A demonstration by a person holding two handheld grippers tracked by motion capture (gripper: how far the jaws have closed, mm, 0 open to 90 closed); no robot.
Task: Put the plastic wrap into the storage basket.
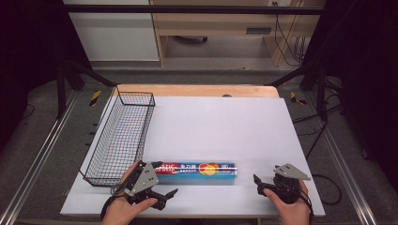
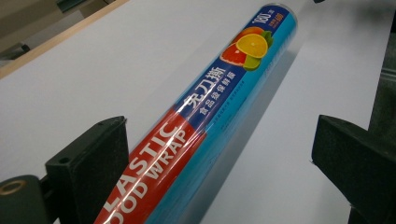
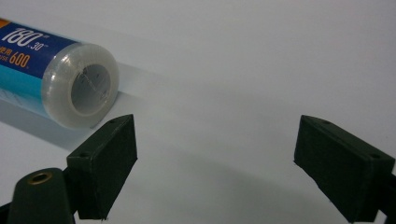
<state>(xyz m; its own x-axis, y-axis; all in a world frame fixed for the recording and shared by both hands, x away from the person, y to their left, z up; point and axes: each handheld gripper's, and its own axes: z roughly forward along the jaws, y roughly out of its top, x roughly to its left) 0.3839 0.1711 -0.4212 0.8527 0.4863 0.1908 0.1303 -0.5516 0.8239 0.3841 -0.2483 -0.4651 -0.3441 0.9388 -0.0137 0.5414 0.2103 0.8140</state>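
Observation:
A long roll of plastic food wrap (image 1: 197, 169), blue with a red end and a fruit picture, lies crosswise near the front of the white board (image 1: 225, 122). My left gripper (image 1: 166, 180) is at the roll's red left end. In the left gripper view the roll (image 2: 219, 93) runs between the wide-apart jaws of the left gripper (image 2: 219, 135), closer to the left one. My right gripper (image 1: 258, 184) stands open a little right of the roll's other end. In the right gripper view the capped end of the roll (image 3: 79, 86) lies just beyond the left jaw of the right gripper (image 3: 217, 135), not between the jaws.
A black wire basket (image 1: 123, 136) with nothing in it stands along the board's left side, its near corner close to my left hand. A wooden table edge (image 1: 197, 90) shows behind the board. Dark frame rails run down both sides.

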